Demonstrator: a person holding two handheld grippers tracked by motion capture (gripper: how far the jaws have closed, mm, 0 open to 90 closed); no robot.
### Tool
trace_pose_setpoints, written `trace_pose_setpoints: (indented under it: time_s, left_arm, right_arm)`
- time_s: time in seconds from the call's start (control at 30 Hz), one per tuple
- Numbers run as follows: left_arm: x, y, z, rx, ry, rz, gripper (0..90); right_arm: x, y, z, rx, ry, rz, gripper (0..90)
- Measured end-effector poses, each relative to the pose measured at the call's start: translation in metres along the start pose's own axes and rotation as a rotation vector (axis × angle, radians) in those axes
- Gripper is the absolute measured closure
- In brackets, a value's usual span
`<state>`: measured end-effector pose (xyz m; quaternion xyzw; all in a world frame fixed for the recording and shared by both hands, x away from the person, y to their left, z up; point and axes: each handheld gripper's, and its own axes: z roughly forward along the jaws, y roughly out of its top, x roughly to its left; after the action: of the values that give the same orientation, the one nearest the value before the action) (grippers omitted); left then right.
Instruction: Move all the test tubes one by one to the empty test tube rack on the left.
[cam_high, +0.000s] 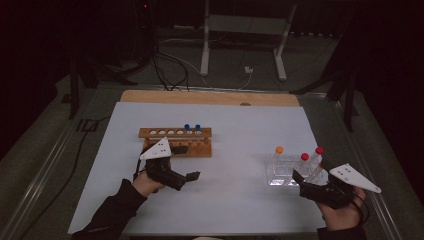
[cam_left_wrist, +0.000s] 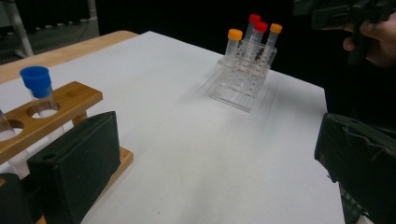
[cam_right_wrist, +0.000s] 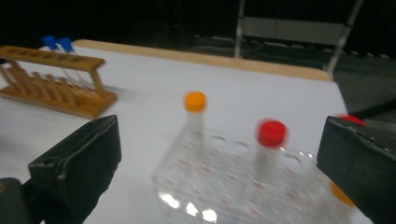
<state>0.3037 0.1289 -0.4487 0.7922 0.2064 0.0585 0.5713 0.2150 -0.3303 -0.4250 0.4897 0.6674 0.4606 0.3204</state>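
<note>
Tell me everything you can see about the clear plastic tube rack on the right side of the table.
The clear plastic tube rack is a see-through box-shaped block with a grid of round holes on top. It stands upright on the white table cover, toward the right. Capped tubes stand in it: two with orange caps and two with red caps. The right gripper, jaws open, faces it close by without touching.

Both hands held their tools low, jaws spread

The left tool (cam_high: 186, 176), gripped in the left hand (cam_high: 146, 184) at near left, pointed right with its jaws wide and nothing between them. The right tool (cam_high: 299, 181), in the right hand (cam_high: 341, 212) at near right, pointed left, jaws likewise apart.
</note>
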Motion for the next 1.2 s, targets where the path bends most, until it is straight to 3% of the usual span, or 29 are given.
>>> trace_pose_setpoints:
  time_s: [0.1, 0.23, 0.5, 0.77, 1.07, 1.2]
  left_arm:
    - [0.000, -0.001, 0.001, 0.002, -0.005, 0.003, 1.2]
    - [-0.001, -0.001, 0.002, 0.007, -0.009, 0.008, 1.2]
    - [-0.002, -0.002, 0.004, 0.017, -0.020, 0.017, 1.2]
    - [-0.001, -0.002, 0.003, 0.005, -0.022, 0.019, 1.2]
    - [0.000, -0.003, 0.002, 0.008, -0.020, 0.015, 1.2]
    - [0.001, -0.003, 0.002, 0.008, -0.024, 0.009, 1.2]
  right_arm:
    - [-0.008, -0.006, -0.002, 0.016, -0.050, 0.015, 0.0]
    - [-0.019, -0.015, 0.001, 0.053, -0.132, -0.011, 0.4]
    - [-0.034, -0.027, 0.008, 0.144, -0.211, 0.041, 22.5]
    - [-0.042, -0.031, 0.015, 0.181, -0.234, 0.075, 47.4]
    - [-0.046, -0.033, 0.023, 0.205, -0.214, 0.093, 66.9]
    - [-0.047, -0.033, 0.025, 0.214, -0.212, 0.087, 71.5]
